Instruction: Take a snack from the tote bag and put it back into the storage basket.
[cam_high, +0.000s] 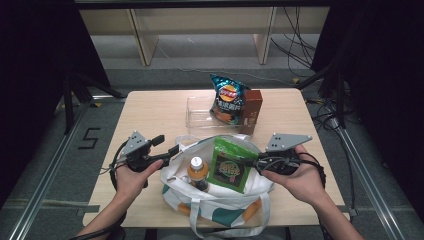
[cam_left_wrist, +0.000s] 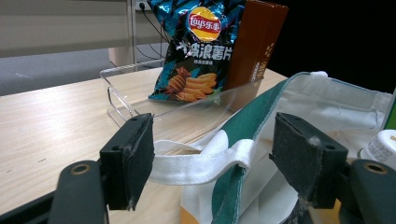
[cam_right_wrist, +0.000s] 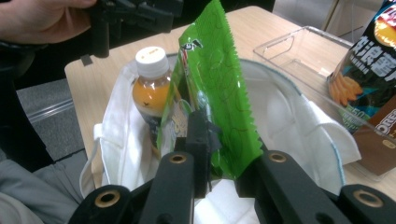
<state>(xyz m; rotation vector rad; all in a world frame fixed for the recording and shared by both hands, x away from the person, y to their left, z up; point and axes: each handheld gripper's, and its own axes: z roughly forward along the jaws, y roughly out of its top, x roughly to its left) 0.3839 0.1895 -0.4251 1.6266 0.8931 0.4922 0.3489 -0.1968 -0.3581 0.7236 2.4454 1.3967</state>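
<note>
The cloth tote bag slumps open on the surface, soft and floppy, so the left tool stands unclenched astride its white rim strap, pads apart from it. Half inside the bag beside an orange bottle, the green snack packet (light, crinkly, likely slippery) is best pinched at its sealed edge, where the right tool, reaching level from the side, grips it.

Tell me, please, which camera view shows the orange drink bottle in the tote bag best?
The right gripper view: the bottle stands close, with its white cap and orange contents plain beside the green snack packet. The high view shows the bottle small, from above, inside the tote bag. The left gripper view catches just its cap edge.
</note>
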